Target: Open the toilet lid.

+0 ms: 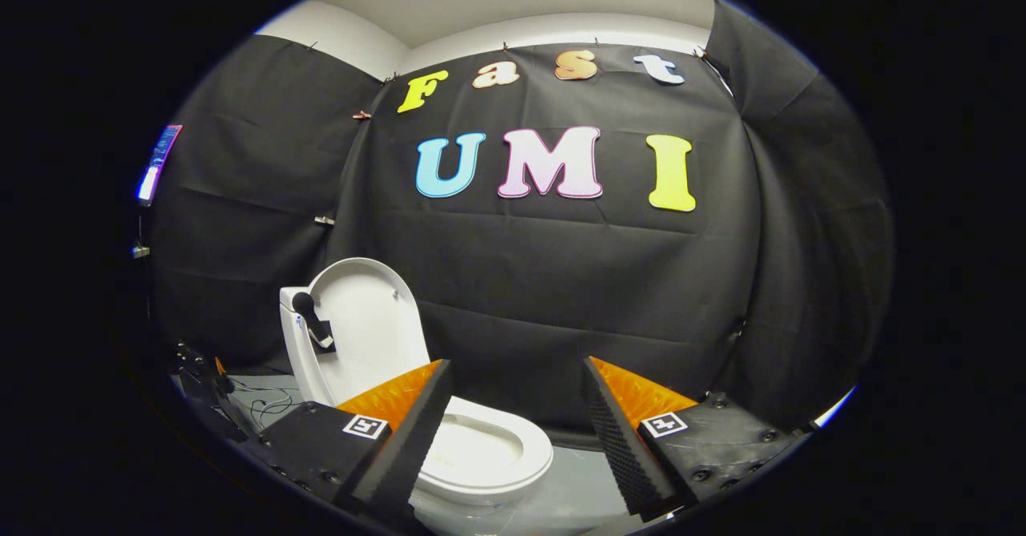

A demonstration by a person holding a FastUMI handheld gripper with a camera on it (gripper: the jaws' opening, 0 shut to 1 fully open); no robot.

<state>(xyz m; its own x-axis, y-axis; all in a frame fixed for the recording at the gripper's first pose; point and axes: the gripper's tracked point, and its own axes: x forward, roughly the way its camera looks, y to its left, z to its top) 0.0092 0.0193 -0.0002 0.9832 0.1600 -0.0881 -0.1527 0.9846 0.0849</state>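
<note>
Gripper (517, 396): fingers spread wide, holding nothing. Toilet lid (373, 324): raised upright against the tank, beyond the left finger. Seat (513, 460): down on the bowl, just ahead of and between the fingers, partly behind the left one

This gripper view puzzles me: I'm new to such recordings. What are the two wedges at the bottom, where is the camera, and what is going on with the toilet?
The camera rides on a hand-held tool, a gripper with two fingers, and looks forward along them. The two wedges are those fingers. They stand apart, so the gripper is open and holds nothing.

Just beyond the fingers, towards the left one, stands a white toilet on a grey floor. Its lid is already up, leaning back against the tank, and the seat is down, partly hidden by the left finger. A dark knob-like part sits on the tank's side; I cannot tell what it is. Black cloth forms the wall behind. Some cables lie on the floor to the toilet's left.
</note>
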